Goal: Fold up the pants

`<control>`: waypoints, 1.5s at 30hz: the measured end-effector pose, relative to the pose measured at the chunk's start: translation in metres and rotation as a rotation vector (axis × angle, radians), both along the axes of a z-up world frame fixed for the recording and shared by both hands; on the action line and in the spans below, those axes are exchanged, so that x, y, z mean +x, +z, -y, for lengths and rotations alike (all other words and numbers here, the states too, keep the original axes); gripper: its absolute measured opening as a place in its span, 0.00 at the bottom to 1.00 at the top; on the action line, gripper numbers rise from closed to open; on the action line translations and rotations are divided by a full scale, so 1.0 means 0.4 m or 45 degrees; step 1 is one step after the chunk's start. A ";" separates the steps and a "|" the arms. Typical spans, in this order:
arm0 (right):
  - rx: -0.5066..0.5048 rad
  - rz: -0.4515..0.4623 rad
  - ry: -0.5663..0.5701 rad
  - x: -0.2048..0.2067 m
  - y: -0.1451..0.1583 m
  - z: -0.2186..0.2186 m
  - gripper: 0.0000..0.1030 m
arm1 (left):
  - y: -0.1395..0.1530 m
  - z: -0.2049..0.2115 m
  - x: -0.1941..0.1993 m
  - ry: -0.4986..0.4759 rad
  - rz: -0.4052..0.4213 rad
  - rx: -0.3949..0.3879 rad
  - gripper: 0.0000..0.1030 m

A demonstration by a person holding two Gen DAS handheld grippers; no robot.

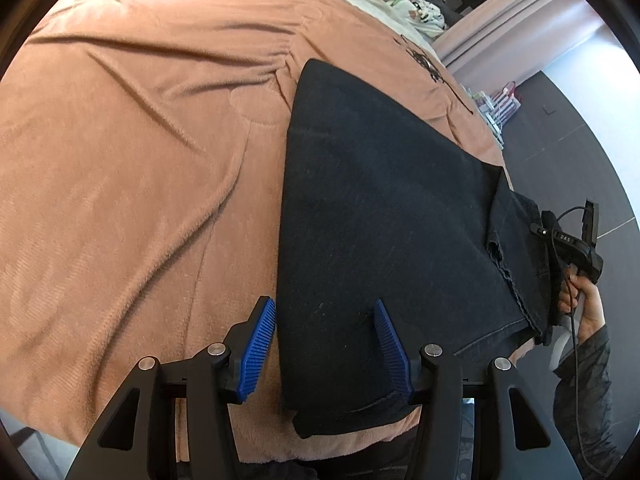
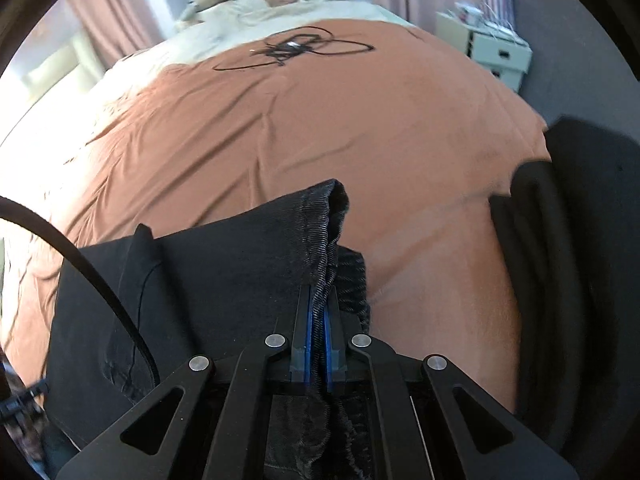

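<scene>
Black pants [image 1: 372, 216] are laid on the bed's brown blanket [image 1: 140, 152]; their hem edge is clenched between the right tongs [image 2: 318, 320], while the left tongs [image 1: 326, 350] are held released over the fabric

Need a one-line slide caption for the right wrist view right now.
Right gripper, jaws shut on a bunched edge of the black pants, over the orange blanket.

Left claw [image 1: 325, 350], low in the frame, stands with jaws apart; right claw [image 2: 319, 320], bottom centre, is clamped shut on dark cloth, a hand [image 1: 585, 300] gripping its handle.
</scene>
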State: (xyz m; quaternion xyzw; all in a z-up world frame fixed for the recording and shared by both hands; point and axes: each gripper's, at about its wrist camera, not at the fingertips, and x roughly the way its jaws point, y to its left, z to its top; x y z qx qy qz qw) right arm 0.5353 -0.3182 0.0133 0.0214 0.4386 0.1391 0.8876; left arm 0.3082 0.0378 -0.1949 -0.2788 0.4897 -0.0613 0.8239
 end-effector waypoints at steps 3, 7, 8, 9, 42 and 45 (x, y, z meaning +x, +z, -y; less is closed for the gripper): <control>-0.014 -0.023 -0.013 0.012 0.024 -0.007 0.01 | 0.002 0.002 -0.002 -0.005 0.003 0.008 0.53; -0.019 -0.025 -0.038 0.005 0.056 0.004 0.01 | 0.003 0.010 -0.002 -0.013 0.002 0.027 0.51; -0.034 -0.029 -0.051 0.006 0.050 0.011 0.01 | 0.003 0.012 -0.002 -0.015 0.001 0.031 0.51; -0.049 -0.038 -0.070 0.008 0.041 0.017 0.01 | 0.003 0.013 -0.001 -0.015 0.001 0.036 0.51; -0.320 0.149 0.529 -0.323 -0.041 -0.235 0.35 | 0.030 -0.004 -0.035 0.051 0.090 0.042 0.51; -0.376 0.133 0.572 -0.325 -0.064 -0.270 0.35 | 0.027 -0.011 -0.037 0.054 0.091 0.023 0.51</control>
